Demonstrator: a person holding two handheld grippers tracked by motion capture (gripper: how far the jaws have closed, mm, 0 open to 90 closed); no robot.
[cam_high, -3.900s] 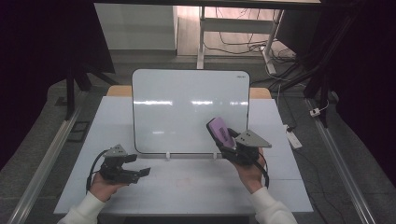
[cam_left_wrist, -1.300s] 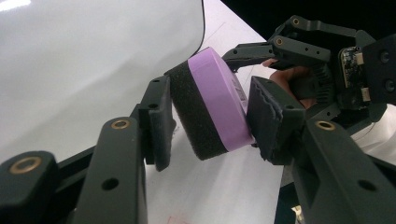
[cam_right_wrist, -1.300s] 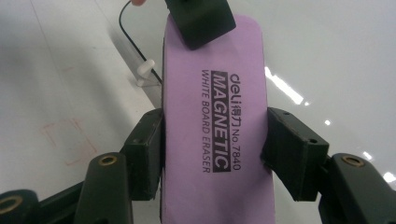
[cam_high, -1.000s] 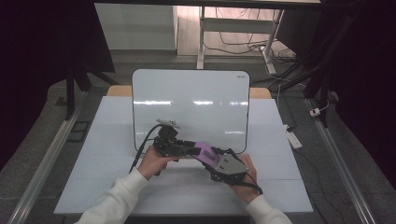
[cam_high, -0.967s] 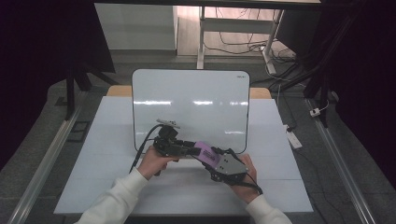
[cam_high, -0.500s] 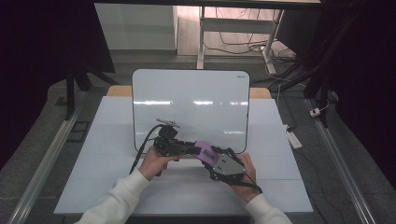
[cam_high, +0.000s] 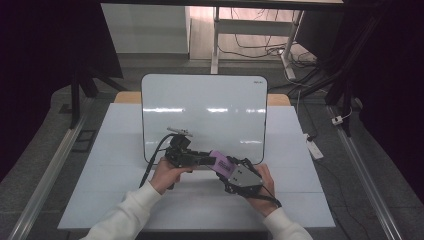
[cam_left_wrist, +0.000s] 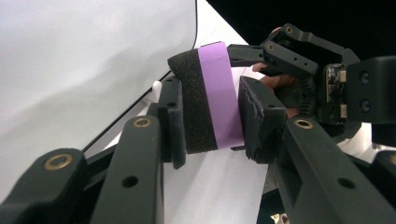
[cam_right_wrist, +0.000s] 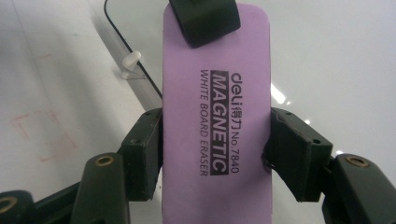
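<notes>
- Tongs from both hands met low over the white bench (cam_high: 125, 200), the broadest thing in sight, just in front of the whiteboard (cam_high: 200, 115) that stood propped on it.
- Left tongs (cam_left_wrist: 210, 116) were clamped narrow on the far end of the eraser (cam_right_wrist: 217, 93), one pad on the black felt (cam_left_wrist: 194, 102) and the other on the purple back.
- Right tongs (cam_right_wrist: 217, 149) stood fairly wide, their pads against the eraser's two long edges near its near end. Their jaws had just been opening, so that hold looked to be easing.
- The eraser hung level in the air between the two, clear of the bench and near the board's lower edge.
- It should have handled as a light thing. The purple back looked stiff and smooth, so pads might slip on it, while the felt was soft and would give under pressure, gripping well.
- Across the thickness, felt to back, seemed the surer hold, and one nearer the middle would have kept it from drooping. Since its print read magnetic, it would likely tug toward the board when close.
</notes>
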